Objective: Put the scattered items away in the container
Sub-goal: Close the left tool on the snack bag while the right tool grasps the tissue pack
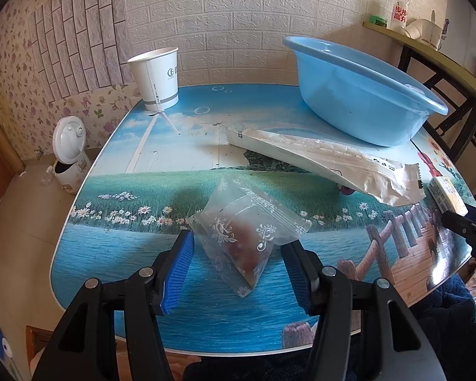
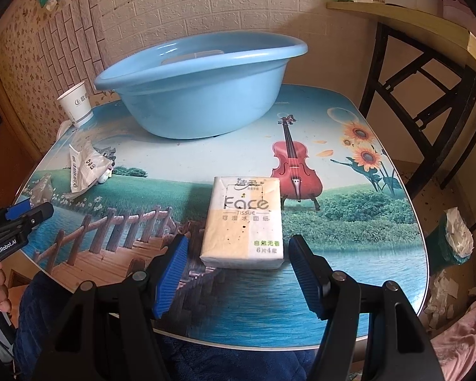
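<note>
A blue plastic basin (image 1: 358, 95) stands at the back of the table; it also shows in the right wrist view (image 2: 200, 95). A clear snack packet (image 1: 247, 231) with brown contents lies between the open fingers of my left gripper (image 1: 238, 270). A long white wrapper (image 1: 327, 165) lies in front of the basin, also seen from the right wrist (image 2: 85, 168). A tissue pack (image 2: 242, 222) lies flat between the open fingers of my right gripper (image 2: 238, 273); it shows at the right edge of the left wrist view (image 1: 446, 195). Neither gripper holds anything.
A white paper cup (image 1: 157, 77) stands at the table's back left corner, also in the right wrist view (image 2: 76, 104). The picture-printed table (image 2: 349, 254) has rounded edges. A rice cooker (image 1: 69, 155) sits on the floor to the left. A dark chair and shelf (image 2: 428, 73) stand to the right.
</note>
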A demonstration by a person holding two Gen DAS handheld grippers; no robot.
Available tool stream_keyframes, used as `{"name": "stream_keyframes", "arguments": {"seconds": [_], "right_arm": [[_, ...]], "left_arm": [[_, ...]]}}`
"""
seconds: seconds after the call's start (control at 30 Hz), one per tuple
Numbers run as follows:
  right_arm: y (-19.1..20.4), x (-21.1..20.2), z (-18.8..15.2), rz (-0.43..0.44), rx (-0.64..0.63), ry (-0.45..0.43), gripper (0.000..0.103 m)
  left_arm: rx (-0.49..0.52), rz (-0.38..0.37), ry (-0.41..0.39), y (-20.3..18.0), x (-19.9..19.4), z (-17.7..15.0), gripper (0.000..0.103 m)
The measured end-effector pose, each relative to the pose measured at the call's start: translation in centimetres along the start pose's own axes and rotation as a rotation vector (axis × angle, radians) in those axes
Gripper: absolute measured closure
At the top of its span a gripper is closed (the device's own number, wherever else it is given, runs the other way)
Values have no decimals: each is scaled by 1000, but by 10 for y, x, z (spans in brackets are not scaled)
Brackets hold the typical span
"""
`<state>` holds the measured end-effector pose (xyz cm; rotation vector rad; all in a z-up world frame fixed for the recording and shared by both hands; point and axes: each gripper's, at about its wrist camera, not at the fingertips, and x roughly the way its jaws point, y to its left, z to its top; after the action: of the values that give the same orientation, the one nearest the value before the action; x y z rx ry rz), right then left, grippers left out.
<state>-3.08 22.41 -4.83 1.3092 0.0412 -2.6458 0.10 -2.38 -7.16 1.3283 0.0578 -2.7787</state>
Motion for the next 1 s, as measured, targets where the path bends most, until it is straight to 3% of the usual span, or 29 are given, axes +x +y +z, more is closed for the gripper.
{"name": "stream_keyframes", "arguments": {"seconds": [0.77,1.0], "right_arm": [[5,14,11,-21,-53,-30,36],[7,14,11,-9,-58,-39,36]], "left_arm": [[0,-8,-30,3,8,5,37],[-3,-12,-39,6,7,4,39]]}}
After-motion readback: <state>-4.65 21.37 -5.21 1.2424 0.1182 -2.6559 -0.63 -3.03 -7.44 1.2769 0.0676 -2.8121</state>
